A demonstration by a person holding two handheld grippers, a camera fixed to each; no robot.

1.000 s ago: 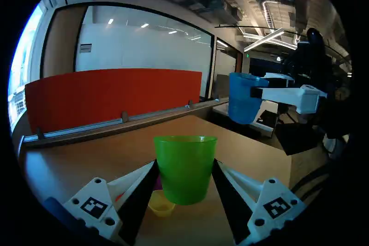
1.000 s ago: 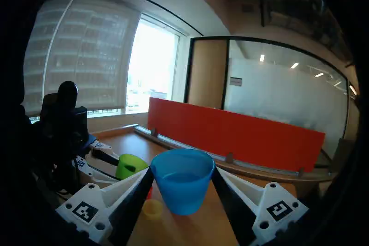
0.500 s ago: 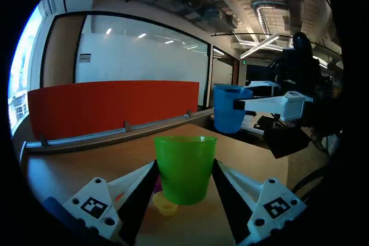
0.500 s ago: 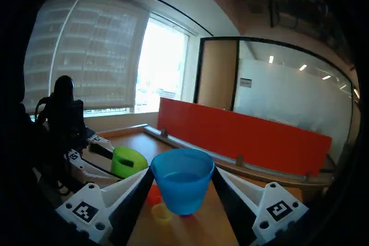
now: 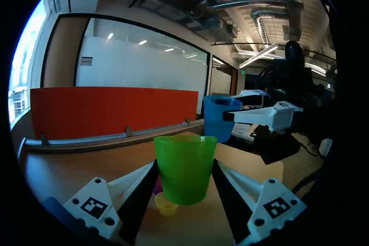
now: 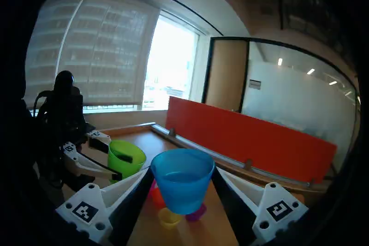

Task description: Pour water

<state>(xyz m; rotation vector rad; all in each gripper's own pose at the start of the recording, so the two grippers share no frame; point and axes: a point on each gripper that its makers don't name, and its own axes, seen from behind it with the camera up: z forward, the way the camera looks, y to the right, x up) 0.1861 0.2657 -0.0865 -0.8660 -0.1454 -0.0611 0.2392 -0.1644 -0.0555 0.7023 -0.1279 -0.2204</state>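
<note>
Above the desk (image 5: 69,177), my left gripper (image 5: 184,165) is closed on the green cup (image 5: 184,181). One finger presses on each side, and the cup stands straight up. My right gripper (image 6: 182,170) squeezes the blue cup (image 6: 182,193) the same way, with water (image 6: 182,177) lying flat inside it. Both cups are held up off the desk.

Since a moment ago the two cups have come closer together. From the left gripper view, the blue cup has slid down and over. Now it sits just behind the right side of the green cup's rim. From the right gripper view, the green cup looks bigger and nearer than before, off to the left. The blue cup is not tipped yet.

Under the blue cup, more little cups have come into sight: a yellow cup (image 6: 169,217), a purple cup (image 6: 197,213) and an orange cup (image 6: 158,197). The orange cup is partly hidden behind my gripper finger. Behind the far gripper, from the left gripper view, I see a dark shape (image 5: 295,75). I cannot tell what it is.
</note>
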